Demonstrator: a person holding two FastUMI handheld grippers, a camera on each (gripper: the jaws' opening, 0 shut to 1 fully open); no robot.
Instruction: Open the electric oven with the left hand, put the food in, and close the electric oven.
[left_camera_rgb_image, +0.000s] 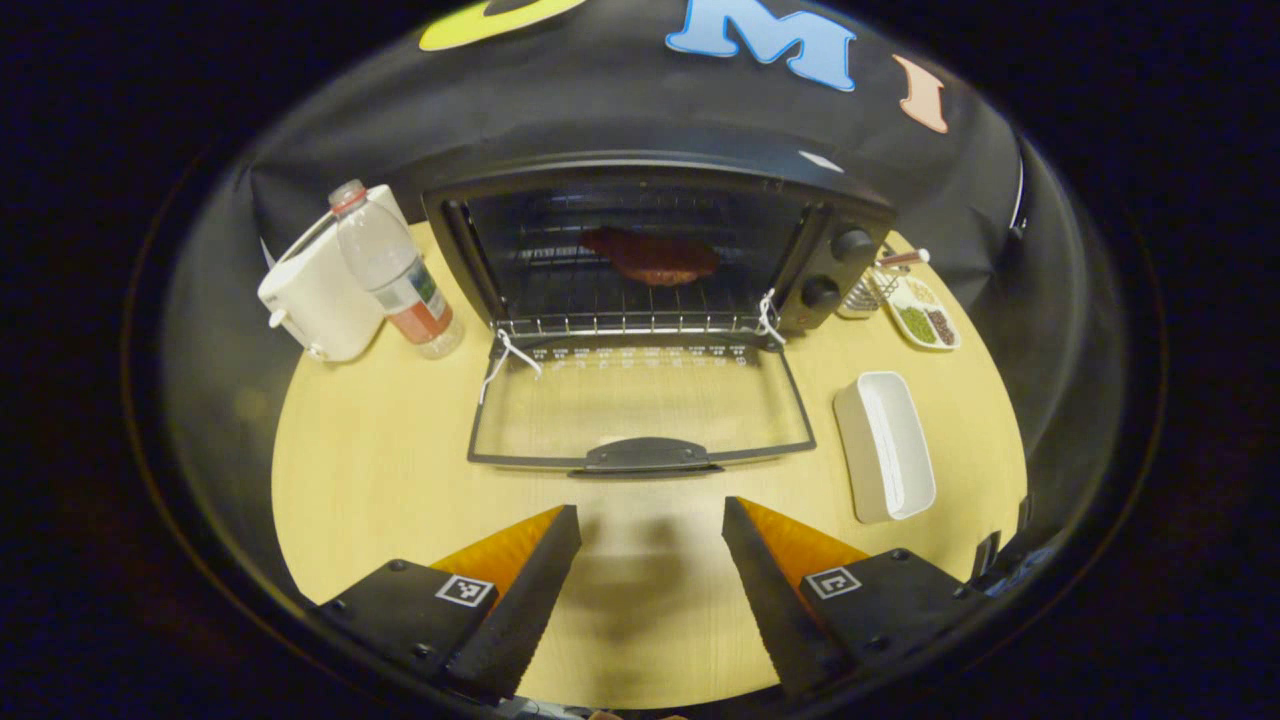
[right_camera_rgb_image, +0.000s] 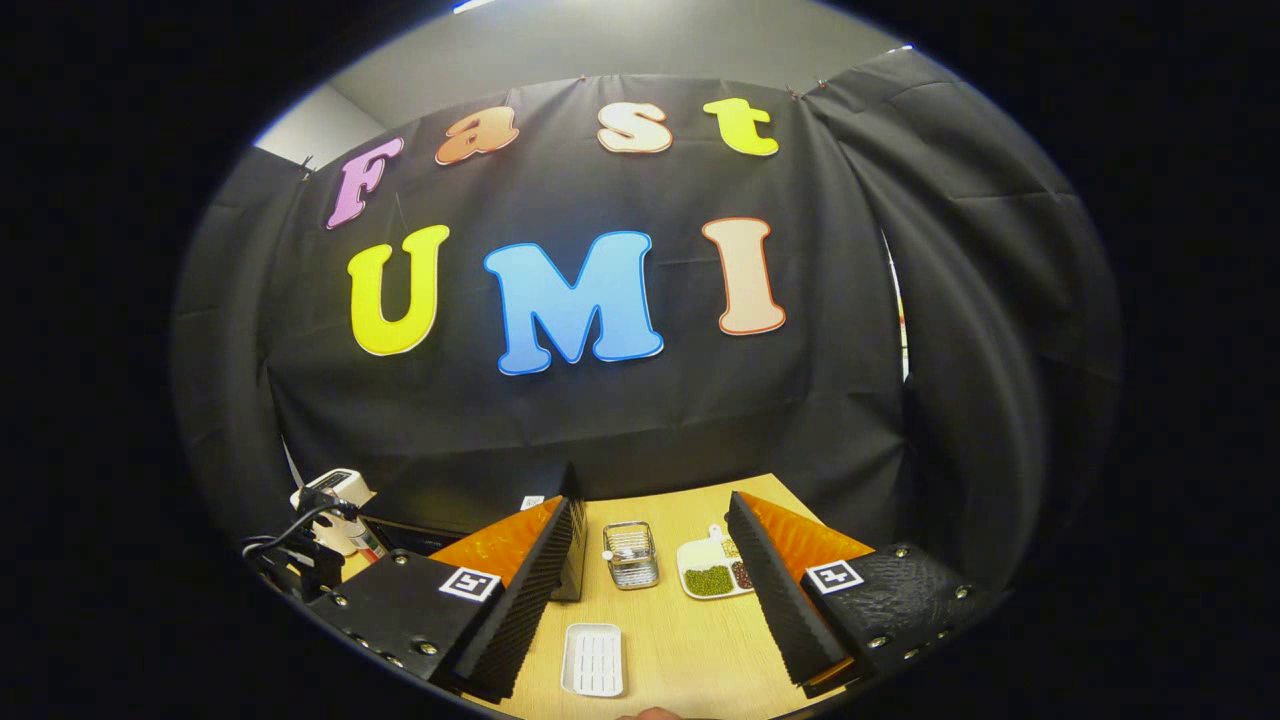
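In the left gripper view the black electric oven (left_camera_rgb_image: 840, 215) stands at the back of the wooden table with its glass door (left_camera_rgb_image: 640, 405) folded down flat toward me. A reddish-brown piece of food (left_camera_rgb_image: 655, 257) lies on the wire rack inside. My left gripper (left_camera_rgb_image: 650, 540) is open, just in front of the door's handle (left_camera_rgb_image: 647, 455), with nothing between its fingers. In the right gripper view my right gripper (right_camera_rgb_image: 650, 550) is open and empty, held above the table's right part, facing the booth wall.
A white kettle (left_camera_rgb_image: 315, 295) and a clear water bottle (left_camera_rgb_image: 395, 270) stand left of the oven. A white rectangular tray (left_camera_rgb_image: 885, 445), (right_camera_rgb_image: 593, 660) lies right of the door. A small metal basket (right_camera_rgb_image: 631, 555) and a dish of beans (right_camera_rgb_image: 715, 575), (left_camera_rgb_image: 925, 320) sit at the back right.
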